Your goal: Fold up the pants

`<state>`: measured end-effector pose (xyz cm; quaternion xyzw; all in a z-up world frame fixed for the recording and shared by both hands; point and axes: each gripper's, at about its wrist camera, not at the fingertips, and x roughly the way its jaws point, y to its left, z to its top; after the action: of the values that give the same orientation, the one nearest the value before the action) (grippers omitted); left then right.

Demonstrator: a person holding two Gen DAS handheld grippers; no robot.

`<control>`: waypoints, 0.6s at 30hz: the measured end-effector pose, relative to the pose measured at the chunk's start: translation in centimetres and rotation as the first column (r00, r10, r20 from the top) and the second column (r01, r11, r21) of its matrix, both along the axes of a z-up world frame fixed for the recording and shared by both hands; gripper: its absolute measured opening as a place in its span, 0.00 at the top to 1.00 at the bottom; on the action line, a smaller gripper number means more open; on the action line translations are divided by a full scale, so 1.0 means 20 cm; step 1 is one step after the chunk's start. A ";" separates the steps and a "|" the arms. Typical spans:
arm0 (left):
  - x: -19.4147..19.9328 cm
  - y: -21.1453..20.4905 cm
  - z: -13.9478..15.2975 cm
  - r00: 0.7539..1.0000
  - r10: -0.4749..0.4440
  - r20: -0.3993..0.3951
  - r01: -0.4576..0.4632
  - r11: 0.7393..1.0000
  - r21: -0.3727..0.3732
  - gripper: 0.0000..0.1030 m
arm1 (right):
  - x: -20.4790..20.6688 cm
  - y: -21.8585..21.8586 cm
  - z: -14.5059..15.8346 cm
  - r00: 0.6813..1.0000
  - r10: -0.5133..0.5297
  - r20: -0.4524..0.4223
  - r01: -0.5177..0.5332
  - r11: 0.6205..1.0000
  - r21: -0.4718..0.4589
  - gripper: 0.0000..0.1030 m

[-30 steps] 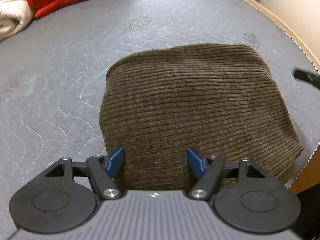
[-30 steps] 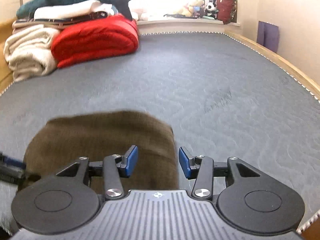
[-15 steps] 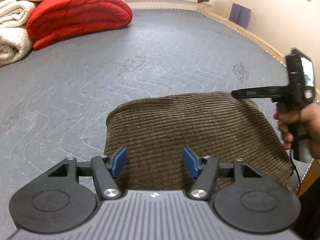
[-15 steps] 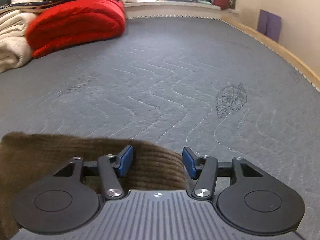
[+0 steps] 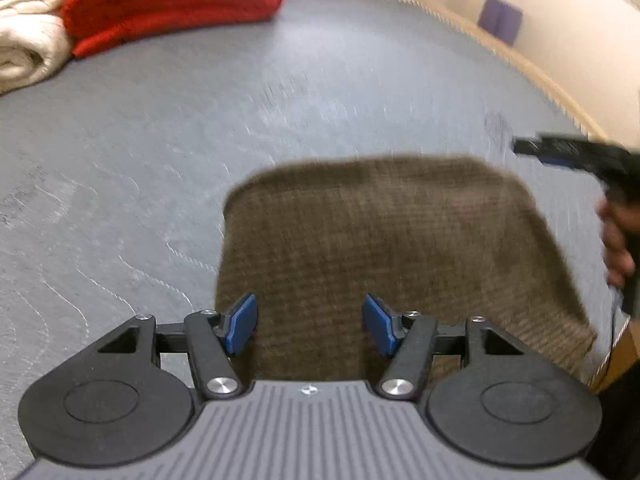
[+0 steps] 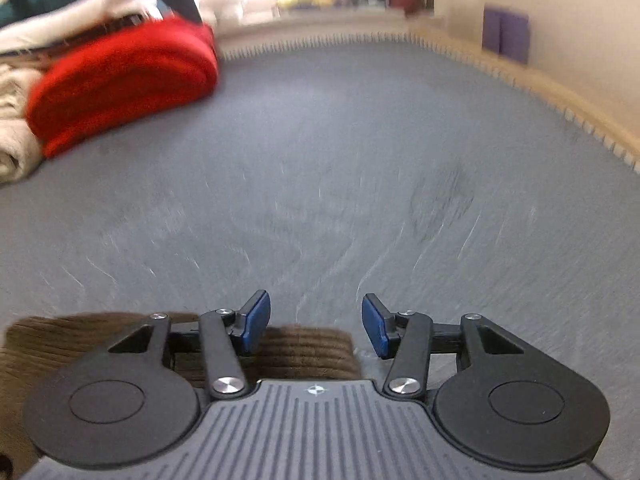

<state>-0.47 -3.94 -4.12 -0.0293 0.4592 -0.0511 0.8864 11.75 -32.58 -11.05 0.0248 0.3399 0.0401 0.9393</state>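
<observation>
Folded brown corduroy pants (image 5: pixel 380 240) lie flat as a thick rectangle on the grey quilted mattress (image 5: pixel 160 140). My left gripper (image 5: pixel 309 320) hovers open over their near edge, with cloth showing below the blue pads but not pinched. My right gripper (image 6: pixel 316 320) is open too. Its left finger is over the far right corner of the pants (image 6: pixel 308 348) and its right finger over bare mattress. In the left wrist view the right gripper (image 5: pixel 560 150) shows blurred beyond that corner, held by a hand (image 5: pixel 616 240).
A folded red blanket (image 5: pixel 168 4) and cream blankets (image 5: pixel 24 48) are stacked at the mattress's far left. A wooden bed edge (image 5: pixel 540 80) runs along the right by the wall, with a purple item (image 5: pixel 500 22) against it. Bare mattress (image 6: pixel 360 160) stretches ahead.
The right gripper has moved rightward and forward, so the pants slid down and left in its view. The left gripper's jaws narrowed a little and its view now takes in more mattress.
</observation>
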 end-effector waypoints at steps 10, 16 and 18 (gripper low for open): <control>-0.01 -0.03 -0.07 0.995 0.003 -0.099 -0.005 1.000 -0.015 0.35 | -0.52 -0.01 0.02 0.967 0.194 -0.164 -0.199 0.980 -0.013 0.47; -0.17 -0.12 0.05 0.998 -0.061 0.019 0.061 0.998 -0.015 0.35 | -0.69 -0.02 0.03 0.966 0.195 -0.171 -0.204 0.978 -0.037 0.46; -0.20 -0.18 -0.02 0.991 -0.115 -0.066 0.119 0.991 0.062 0.29 | -0.72 0.00 -0.02 0.952 0.201 -0.229 -0.221 0.973 -0.066 0.42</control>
<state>-4.40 -7.56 -4.57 0.0253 0.4887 -0.0870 0.8677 -2.68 -32.62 -11.43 -0.0502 0.4444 0.1217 0.8861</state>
